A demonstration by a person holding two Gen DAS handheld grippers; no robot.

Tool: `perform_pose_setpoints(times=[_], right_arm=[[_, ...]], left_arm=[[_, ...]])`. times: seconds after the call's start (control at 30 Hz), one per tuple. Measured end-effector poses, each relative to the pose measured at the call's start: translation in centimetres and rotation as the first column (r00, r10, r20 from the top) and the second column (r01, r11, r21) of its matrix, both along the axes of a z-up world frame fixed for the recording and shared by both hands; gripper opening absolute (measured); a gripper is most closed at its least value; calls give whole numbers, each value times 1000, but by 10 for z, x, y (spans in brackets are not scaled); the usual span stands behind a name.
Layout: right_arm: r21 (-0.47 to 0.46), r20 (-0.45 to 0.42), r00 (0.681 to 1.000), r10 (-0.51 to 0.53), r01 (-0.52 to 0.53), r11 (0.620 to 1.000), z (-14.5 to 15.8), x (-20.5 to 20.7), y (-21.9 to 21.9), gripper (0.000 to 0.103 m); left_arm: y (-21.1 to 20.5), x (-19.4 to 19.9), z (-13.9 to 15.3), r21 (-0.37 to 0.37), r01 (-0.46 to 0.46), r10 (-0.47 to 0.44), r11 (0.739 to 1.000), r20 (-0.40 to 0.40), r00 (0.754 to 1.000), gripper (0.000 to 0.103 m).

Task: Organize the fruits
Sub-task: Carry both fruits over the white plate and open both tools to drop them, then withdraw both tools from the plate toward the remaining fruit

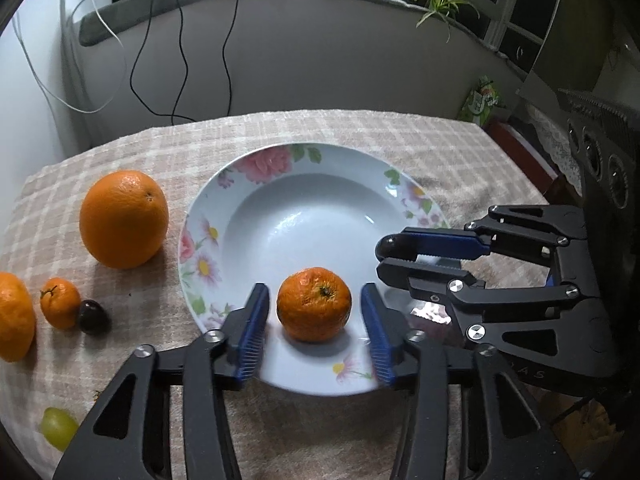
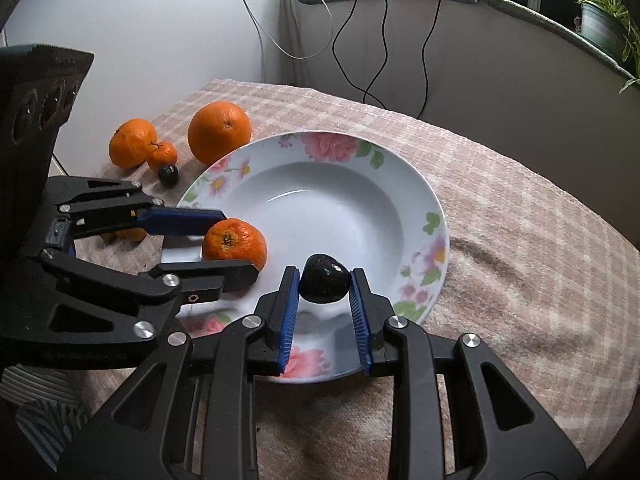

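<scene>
Checked cloth (image 1: 360,136) covers the table, where we work over a floral plate (image 1: 248,168) with several fruits remaining on the cloth beside it. Our left gripper (image 1: 316,322) stands parted around a tangerine (image 1: 314,304) resting in the plate, pads clear of it, while our right gripper (image 2: 325,292) is clamped on a dark fruit (image 2: 324,284) above the plate's near side. Judged risks: the tangerine may roll on the sloped wall if clipped on withdrawal, and the two grippers, close together, may collide.

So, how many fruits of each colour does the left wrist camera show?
Orange: 4, the large orange and three mandarins
Dark: 2, one dark fruit on the cloth, one in the right gripper
Green: 1, a grape
Total: 7
</scene>
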State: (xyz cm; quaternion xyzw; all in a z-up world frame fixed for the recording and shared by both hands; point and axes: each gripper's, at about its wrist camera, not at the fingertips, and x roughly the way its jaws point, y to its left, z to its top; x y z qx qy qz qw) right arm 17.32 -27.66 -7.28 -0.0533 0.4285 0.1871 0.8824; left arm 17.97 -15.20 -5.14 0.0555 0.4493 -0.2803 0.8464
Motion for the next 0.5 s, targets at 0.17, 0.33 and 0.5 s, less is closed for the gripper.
perform_pose_setpoints(times=[0.17, 0.33, 0.5], right_arm=[[-1, 10, 1000, -14, 14, 1000, 5, -4, -5, 44], [19, 38, 998, -40, 39, 999, 17, -14, -15, 54], [55, 73, 994, -80, 76, 996, 33, -24, -27, 61]], left_arm=[[3, -4, 4, 2, -15, 15, 1000, 19, 1000, 56], [17, -15, 10, -19, -39, 40, 999, 44, 998, 56], [47, -21, 23, -86, -128, 131, 988, 38, 991, 56]])
